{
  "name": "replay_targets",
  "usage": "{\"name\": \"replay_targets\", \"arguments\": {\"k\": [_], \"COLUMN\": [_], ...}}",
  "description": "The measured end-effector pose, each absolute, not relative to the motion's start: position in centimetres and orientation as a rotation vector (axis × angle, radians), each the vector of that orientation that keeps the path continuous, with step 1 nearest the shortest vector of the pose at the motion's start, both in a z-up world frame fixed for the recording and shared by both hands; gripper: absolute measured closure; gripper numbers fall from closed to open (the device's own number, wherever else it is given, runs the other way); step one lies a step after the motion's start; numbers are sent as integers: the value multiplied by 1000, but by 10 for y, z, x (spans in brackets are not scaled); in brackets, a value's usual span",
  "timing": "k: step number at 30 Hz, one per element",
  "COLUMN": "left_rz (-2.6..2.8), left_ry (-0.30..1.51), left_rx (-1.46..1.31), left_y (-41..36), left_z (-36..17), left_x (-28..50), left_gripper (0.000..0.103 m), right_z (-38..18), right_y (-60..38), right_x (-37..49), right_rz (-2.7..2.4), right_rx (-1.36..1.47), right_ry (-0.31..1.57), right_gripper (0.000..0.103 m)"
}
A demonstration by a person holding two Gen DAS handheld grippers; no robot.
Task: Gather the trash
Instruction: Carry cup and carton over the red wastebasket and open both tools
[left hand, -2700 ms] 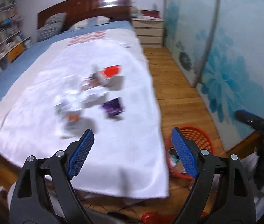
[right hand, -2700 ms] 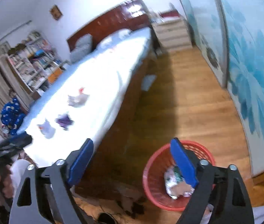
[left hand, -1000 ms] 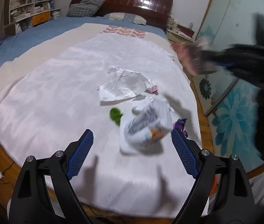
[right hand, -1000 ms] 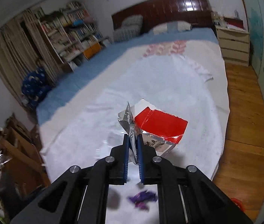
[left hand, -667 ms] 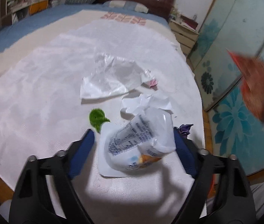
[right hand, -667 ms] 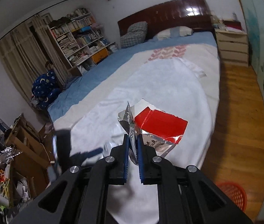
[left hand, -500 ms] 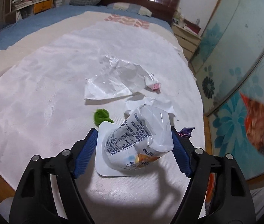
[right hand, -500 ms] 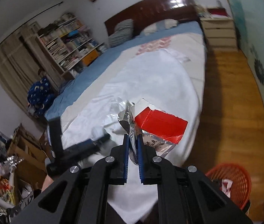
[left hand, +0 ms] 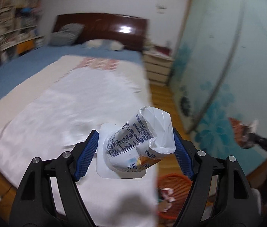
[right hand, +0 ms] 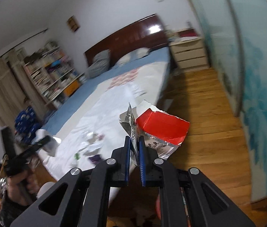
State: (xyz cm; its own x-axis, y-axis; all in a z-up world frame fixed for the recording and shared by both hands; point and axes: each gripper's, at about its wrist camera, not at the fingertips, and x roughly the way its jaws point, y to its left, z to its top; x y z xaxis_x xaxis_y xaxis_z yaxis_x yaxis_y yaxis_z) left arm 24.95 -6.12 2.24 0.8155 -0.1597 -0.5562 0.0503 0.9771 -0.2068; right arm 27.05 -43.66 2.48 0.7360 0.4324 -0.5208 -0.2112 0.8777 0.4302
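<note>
Both grippers carry trash above the bed [left hand: 39,102]: the left gripper [left hand: 135,151] has its blue pads pressed on either side of a crumpled white plastic cup [left hand: 142,141] with a square rim and printed label, held over the bed's white sheet [right hand: 103,121]. Low at its right, on the wooden floor [right hand: 209,117], stands a red basket [left hand: 173,179] with scraps inside. Narrowly closed, the right gripper [right hand: 134,151] pinches the foil edge of a torn red carton [right hand: 159,128] beside the bed.
</note>
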Motion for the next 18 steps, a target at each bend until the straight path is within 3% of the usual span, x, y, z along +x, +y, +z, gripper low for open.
{"name": "replay_targets", "arguments": {"k": [5, 9, 18], "left_rz": [-334, -492, -463], "left_ry": [668, 887, 1151], "left_rx": [-89, 12, 68], "left_y": [-179, -273, -291], "left_z": [-5, -107, -241], "left_x": [277, 301, 309], "left_gripper": [27, 27, 27], "right_z": [-30, -109, -223], "right_y": [-498, -525, -532], "right_x": [258, 247, 273], "right_rz": [244, 184, 152], "right_rx": [426, 536, 655], "right_ry": [745, 881, 1136], "right_gripper": [92, 92, 91]}}
